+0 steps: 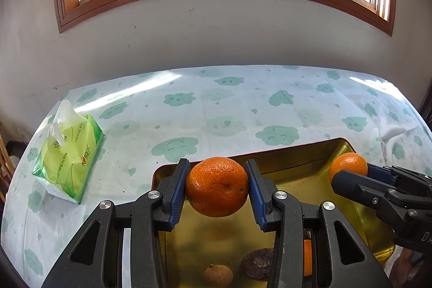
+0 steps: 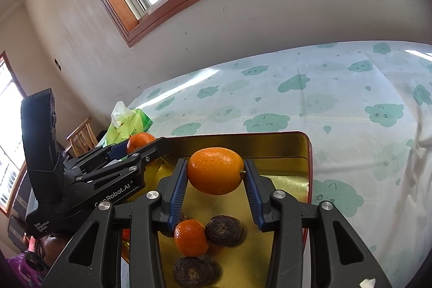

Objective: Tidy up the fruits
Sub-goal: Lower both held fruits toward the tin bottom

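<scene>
- A dark orange mandarin (image 1: 216, 186) is clamped between the blue pads of the left gripper (image 1: 217, 188) and held above the gold tray (image 1: 297, 166).
- A paler, smoother mandarin (image 2: 215, 170) is pinched by the right gripper (image 2: 216, 174), the pads pressing on both its sides; it is also held over the tray.
- In the left wrist view, the right gripper is seen at 3 o'clock of the left one, over the tray's far right corner.
- On the tray floor, a small orange (image 2: 191, 237) is seen touching a dark wrinkled fruit (image 2: 223, 230) at its 2 o'clock; a second dark fruit (image 2: 192, 271) lies at its 6 o'clock.
- A tan round fruit (image 1: 217, 275) is seen at the tray's near edge in the left wrist view.
- A green tissue pack (image 1: 68, 153) lies on the cloud-printed tablecloth (image 1: 216, 109), at 9 o'clock of the tray, well apart from it.
</scene>
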`<control>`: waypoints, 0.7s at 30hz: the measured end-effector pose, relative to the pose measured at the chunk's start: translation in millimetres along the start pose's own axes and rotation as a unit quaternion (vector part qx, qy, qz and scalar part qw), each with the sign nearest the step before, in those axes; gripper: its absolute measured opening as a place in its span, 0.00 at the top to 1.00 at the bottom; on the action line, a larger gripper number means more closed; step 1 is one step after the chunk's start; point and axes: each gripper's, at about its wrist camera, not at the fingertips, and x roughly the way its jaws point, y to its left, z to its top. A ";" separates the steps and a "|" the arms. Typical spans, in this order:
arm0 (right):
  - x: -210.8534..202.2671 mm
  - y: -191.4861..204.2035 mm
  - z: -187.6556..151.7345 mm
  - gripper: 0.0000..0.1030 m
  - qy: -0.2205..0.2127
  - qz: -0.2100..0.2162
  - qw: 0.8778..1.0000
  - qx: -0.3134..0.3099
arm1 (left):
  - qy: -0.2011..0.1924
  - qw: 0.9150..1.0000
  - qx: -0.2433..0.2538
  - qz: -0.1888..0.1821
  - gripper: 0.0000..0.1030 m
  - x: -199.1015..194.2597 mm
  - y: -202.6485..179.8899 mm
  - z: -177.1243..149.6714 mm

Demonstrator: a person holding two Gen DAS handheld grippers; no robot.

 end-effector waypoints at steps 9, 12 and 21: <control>3.1 0.0 -0.7 0.62 0.000 0.001 1.000 -0.001 | 0.006 1.000 -0.005 -0.001 0.58 2.6 1.8 -0.2; 3.1 0.2 -0.5 0.62 0.001 0.001 1.000 -0.001 | 0.007 1.000 -0.005 -0.001 0.58 2.8 1.7 -0.4; 4.6 0.1 -0.2 0.62 0.002 0.001 1.000 -0.001 | 0.009 1.000 -0.006 -0.001 0.58 4.8 1.6 -0.7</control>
